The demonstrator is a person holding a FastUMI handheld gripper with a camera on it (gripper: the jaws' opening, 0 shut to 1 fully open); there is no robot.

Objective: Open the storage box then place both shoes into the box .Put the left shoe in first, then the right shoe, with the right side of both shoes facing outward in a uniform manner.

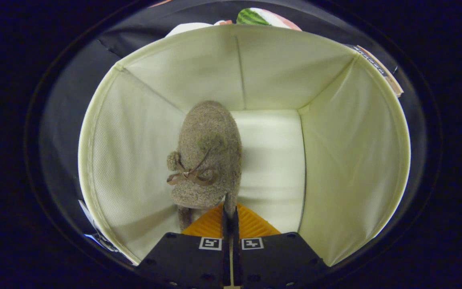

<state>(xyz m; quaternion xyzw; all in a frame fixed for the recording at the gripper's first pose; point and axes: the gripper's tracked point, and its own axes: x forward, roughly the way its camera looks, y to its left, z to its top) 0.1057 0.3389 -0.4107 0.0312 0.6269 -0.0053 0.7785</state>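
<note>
The cream box (347,160) holds one brown shoe (209,156) near its left wall; the gripper (229,214) pinches the shoe's rim.

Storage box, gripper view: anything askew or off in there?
Nothing is damaged or spilled. The shoe hangs toe-down inside the storage box, on the left half of it, pinched at its rim by the hand-held gripper, whose orange fingers are closed on the fabric. The right half of the box floor is bare.
</note>
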